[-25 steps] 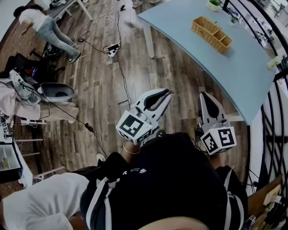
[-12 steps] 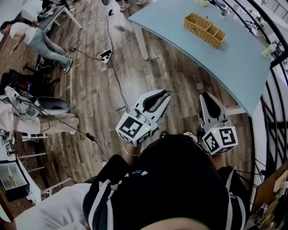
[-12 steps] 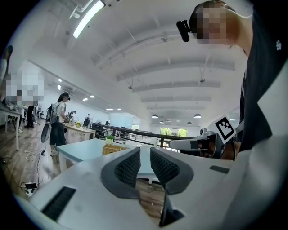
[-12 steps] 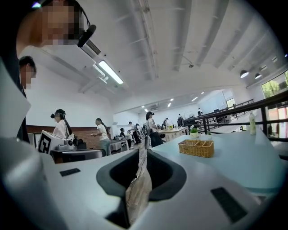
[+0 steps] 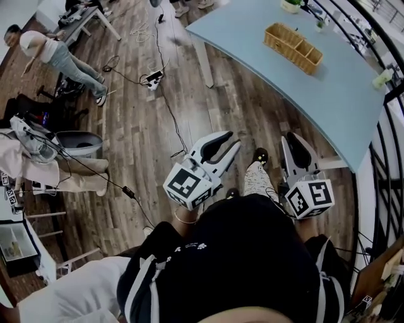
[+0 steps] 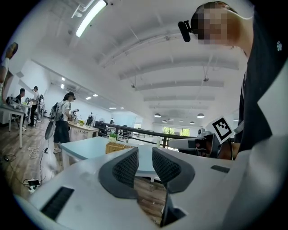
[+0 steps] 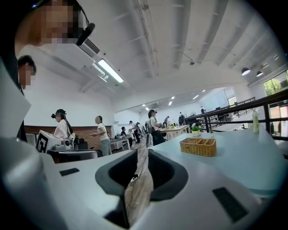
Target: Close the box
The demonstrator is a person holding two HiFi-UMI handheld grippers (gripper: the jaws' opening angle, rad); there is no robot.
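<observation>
We hold both grippers out over the wood floor (image 5: 145,126), short of the light-blue table (image 5: 252,38). Our left gripper (image 5: 232,140) is released: its jaws are opening, and through the clear gap between them we see only floor and the table's edge. Our right gripper (image 5: 294,140) is released too, its jaws a narrow slit apart with nothing between them. The wicker box (image 5: 295,47), divided into compartments and open on top, sits on the table, well apart from both grippers. A small potted plant (image 5: 291,5) stands just beyond it. Our own dark shoe (image 5: 260,154) shows between the two grippers. A power strip (image 5: 153,77) with trailing cables lies on the floor left of the table, and a person in a white top (image 5: 53,50) leans over at the far left.
</observation>
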